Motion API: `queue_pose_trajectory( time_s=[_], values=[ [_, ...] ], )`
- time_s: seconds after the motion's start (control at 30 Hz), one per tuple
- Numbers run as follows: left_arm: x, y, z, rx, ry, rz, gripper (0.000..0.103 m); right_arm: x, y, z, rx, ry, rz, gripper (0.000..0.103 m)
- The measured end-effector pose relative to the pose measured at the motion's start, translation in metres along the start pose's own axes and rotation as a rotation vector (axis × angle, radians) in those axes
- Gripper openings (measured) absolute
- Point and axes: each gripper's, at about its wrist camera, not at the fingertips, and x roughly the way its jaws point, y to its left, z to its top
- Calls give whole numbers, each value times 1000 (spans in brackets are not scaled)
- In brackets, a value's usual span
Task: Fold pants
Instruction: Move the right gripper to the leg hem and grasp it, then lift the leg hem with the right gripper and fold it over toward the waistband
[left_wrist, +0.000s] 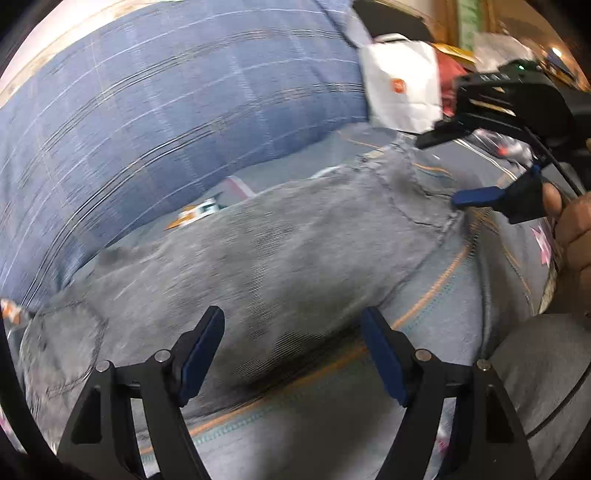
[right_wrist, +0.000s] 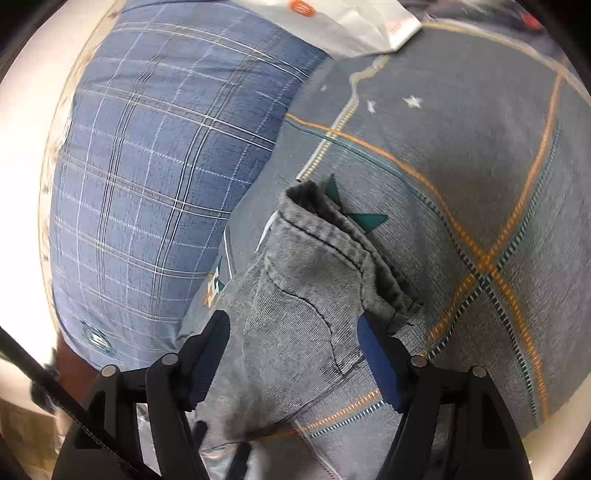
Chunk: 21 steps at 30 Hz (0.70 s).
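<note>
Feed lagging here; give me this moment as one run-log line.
pants: flat on bedsheet | left claw: open, empty | right claw: open, over waistband | fold: not started

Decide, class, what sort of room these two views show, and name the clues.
Probably a bedroom, on a bed: a plump blue plaid pillow rests on a grey printed bedsheet with orange lines, grey denim pants lie spread on it, and a crumpled white bag sits nearby.

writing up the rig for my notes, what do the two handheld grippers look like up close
Both are matte black plastic two-finger grippers: the left gripper and right gripper have angular linkage arms with silver pivot pins and flat dark blue pads on the fingers. Seen from the left wrist, the right gripper's boxy black body carries a small green light and a thin black cable.
</note>
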Motion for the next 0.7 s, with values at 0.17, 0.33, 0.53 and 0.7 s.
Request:
queue_pose_trajectory(
  time_s=[0.17,0.33,0.53,0.7],
  values=[
    [19,-39,23,98,9,-109,76,-35,-26,8,105,-149,-37,76],
    [55,-84,43,244,86,-156,76,-38,-58,13,235,-155,-9,76],
    [78,-124,50,347,97,-143,61,-31,-72,18,291,-152,61,75],
    [78,-102,61,199,88,-232,15,-27,-75,23,295,-141,145,75]
  ],
)
